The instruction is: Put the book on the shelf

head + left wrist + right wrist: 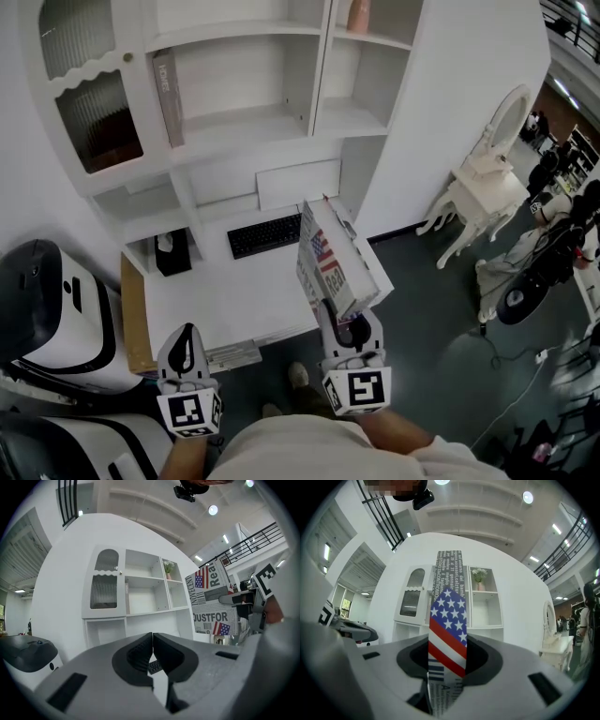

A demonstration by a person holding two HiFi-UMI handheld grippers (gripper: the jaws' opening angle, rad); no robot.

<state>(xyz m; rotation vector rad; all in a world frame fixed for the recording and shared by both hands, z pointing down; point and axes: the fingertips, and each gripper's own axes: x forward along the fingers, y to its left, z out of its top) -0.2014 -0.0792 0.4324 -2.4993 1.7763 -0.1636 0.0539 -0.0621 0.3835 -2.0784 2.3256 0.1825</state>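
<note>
**Book clamped in your right tool, short of the shelf**

Head view: your right tool (336, 319) points toward the shelf (244, 122) and grips the book (333, 258) by its lower edge. The book stands on edge with its flag-and-newsprint cover facing left. It is in the air by the right front corner of the surface (225, 300), well apart from the shelf. Your left tool (187, 334) sits level beside it at the surface's front edge and carries nothing. A keyboard (264, 234) lies at the back of the surface. 1 grey book (169, 94) already stands at the left end of a middle compartment.

Left gripper view: the 2 jaws of your left tool (152, 651) meet at their tips with nothing between them. The shelf (140, 592) is straight ahead, and a plant (168, 568) stands in its upper right compartment. The book (211, 604) shows to the right, upright, with its printed cover toward this camera.

Right gripper view: the jaws of your right tool (447, 660) are clamped on the book (447, 625), 1 on each side of it. The book rises edge-on up the middle of the picture. The shelf (485, 606) shows behind it on both sides, not touching it.
</note>
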